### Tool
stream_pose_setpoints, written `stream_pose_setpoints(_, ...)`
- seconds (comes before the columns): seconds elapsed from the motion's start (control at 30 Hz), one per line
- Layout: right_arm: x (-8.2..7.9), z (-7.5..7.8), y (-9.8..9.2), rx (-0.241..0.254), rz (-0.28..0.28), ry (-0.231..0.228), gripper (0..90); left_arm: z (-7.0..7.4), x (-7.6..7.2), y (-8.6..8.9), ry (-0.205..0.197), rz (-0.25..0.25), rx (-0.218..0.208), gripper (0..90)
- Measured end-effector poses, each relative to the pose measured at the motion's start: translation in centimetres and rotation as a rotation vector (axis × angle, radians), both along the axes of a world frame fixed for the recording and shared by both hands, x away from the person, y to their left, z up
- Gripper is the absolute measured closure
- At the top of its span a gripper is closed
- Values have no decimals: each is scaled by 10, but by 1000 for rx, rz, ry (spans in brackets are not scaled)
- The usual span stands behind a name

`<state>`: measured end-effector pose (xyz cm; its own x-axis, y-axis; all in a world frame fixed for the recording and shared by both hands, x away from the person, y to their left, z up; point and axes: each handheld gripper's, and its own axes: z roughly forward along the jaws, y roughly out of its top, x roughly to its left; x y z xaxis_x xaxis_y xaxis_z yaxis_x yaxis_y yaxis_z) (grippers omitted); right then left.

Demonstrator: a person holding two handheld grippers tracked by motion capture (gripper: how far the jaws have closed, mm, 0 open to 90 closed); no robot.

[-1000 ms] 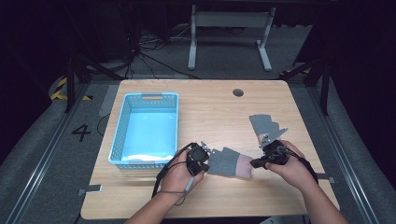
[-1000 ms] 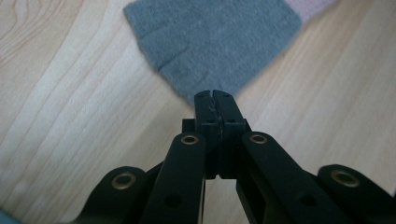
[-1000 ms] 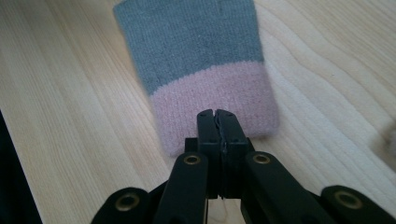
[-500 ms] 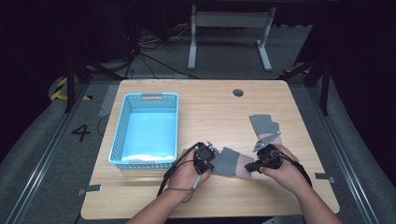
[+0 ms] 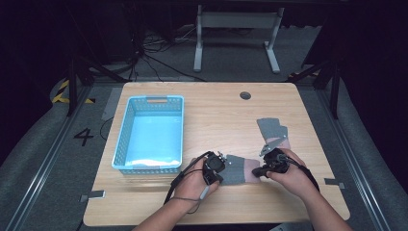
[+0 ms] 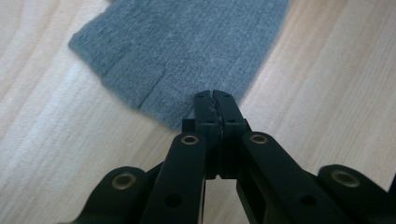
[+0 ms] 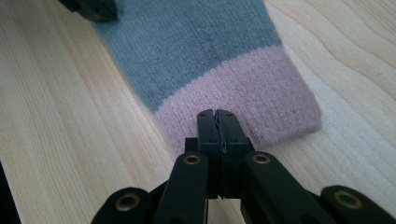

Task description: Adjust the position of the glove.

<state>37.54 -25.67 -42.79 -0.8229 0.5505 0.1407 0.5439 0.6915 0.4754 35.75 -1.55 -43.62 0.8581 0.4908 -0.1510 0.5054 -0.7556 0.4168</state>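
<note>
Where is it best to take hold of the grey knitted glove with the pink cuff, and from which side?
Probably at its two ends: the grey knitted glove lies flat, so pinch the pink cuff edge from the right and the fingertip edge from the left, low along the wooden table.

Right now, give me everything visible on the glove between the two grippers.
The glove is grey knit with a pink ribbed cuff, soft and woolly-looking. It lies flat on the wooden table, near the front edge, right of the blue basket. The left gripper is shut at its finger end, the right gripper shut at the cuff edge. Whether either pinches fabric is unclear.
</note>
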Motion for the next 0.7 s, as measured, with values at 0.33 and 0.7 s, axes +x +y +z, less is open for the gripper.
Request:
stream_pose_setpoints(0.33, 0, 2, -3, -8, -25, -11, 900, 4, -8, -2, 1, -25, -13, 883)
stream_pose_setpoints(0.7, -5, 19, -15, 23, -70, -52, 897, 21, -8, 20, -5, 1, -56, 808)
